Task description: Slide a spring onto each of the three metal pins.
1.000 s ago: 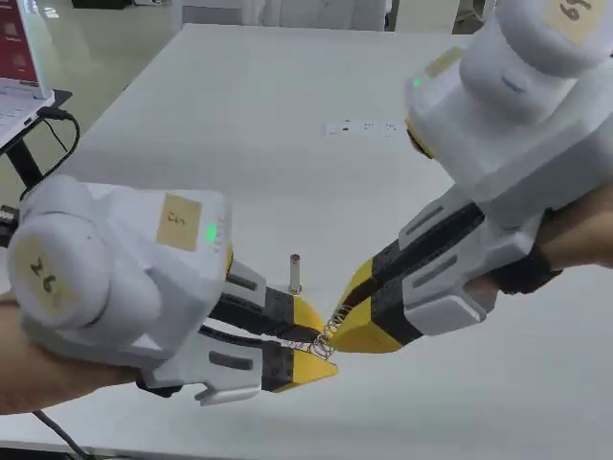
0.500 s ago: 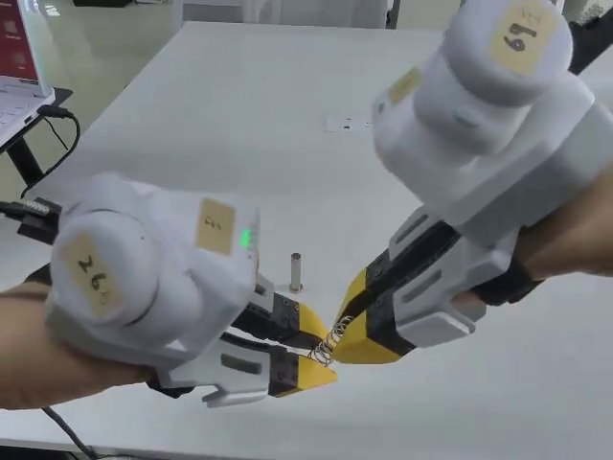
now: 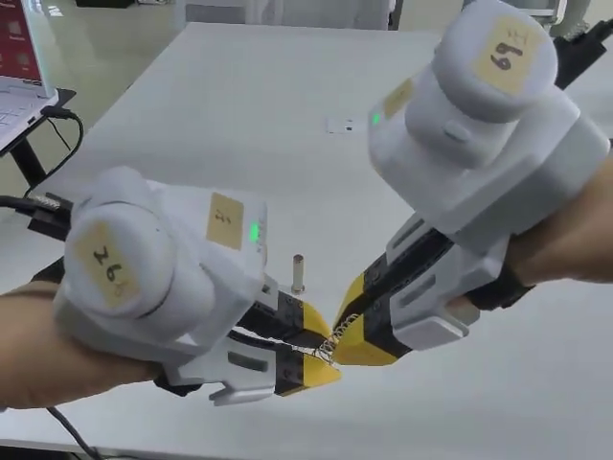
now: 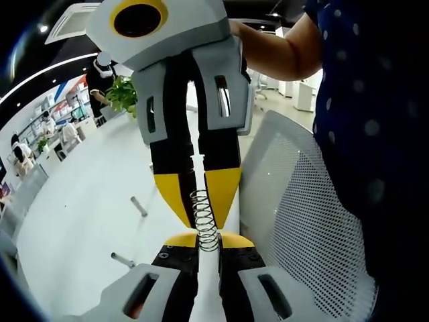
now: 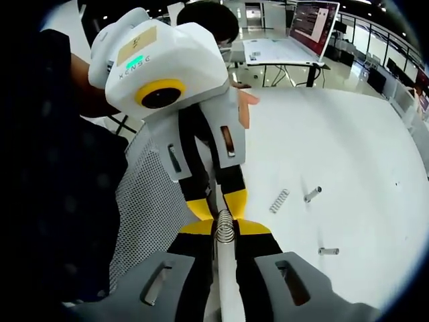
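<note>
**Above the near edge of the surface: a spring held tip to tip**

Just above the white surface [image 3: 239, 115], in front of the person, the left tool [image 3: 321, 347] and the right tool [image 3: 347, 326] meet nose to nose. A small coil spring [image 3: 331, 337] bridges their yellow tips. Each tool is clenched down to a narrow gap on one end of the spring. The left gripper view shows the coil running from its own tips straight up into the tips of the opposite tool. Whether a pin already lies inside the coil cannot be told.

Holding the spring at both ends probably keeps it straight and stops it buckling or springing away while it is passed over or lined up.

The spring's long axis lies along the line of both sets of jaws, close to level with the surface. In the head view it slants from lower left to upper right. In the right gripper view it is seen almost end-on.

Just beyond the tips an upright metal pin [image 3: 298, 273] stands bare. The right gripper view shows two more pins [image 5: 312, 194] [image 5: 328, 251] and a loose spring [image 5: 279, 200] lying beside the nearer one.
</note>
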Demonstrator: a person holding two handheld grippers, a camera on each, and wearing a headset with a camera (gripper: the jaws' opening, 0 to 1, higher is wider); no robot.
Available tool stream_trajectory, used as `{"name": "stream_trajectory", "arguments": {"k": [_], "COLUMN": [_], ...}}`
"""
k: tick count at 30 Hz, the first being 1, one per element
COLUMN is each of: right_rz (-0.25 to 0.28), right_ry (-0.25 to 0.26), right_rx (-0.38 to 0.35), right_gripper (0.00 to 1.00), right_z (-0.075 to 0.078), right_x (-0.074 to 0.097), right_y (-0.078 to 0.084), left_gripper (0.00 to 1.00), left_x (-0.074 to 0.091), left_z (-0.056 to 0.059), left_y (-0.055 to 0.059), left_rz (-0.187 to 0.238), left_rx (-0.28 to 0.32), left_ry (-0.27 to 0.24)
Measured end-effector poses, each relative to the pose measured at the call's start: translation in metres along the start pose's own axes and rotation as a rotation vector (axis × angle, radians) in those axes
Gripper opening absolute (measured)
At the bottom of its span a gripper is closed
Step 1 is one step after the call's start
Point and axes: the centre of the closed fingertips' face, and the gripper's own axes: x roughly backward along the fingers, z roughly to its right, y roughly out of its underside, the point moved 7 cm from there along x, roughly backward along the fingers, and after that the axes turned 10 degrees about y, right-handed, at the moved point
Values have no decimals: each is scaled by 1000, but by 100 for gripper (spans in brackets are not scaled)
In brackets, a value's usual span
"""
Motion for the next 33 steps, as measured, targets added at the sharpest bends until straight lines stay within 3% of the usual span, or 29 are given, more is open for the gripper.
{"name": "stream_trajectory", "arguments": {"k": [11,18,33], "right_rz": [-19,-17,-24], "right_ry": [9,26,75], "right_rx": [-6,-16,-44], "right_gripper": [8,8,8], "right_z": [1,9,24], "right_x": [1,3,10], "right_y": [1,2,11], "left_gripper": [6,13,33], "left_x": [-2,1,16], "left_z": [-4,-10,-25], "left_y": [4,17,52], "left_rz": [56,65,93], "left_rx": [5,50,162], "left_ry": [-11,-28,-122]}}
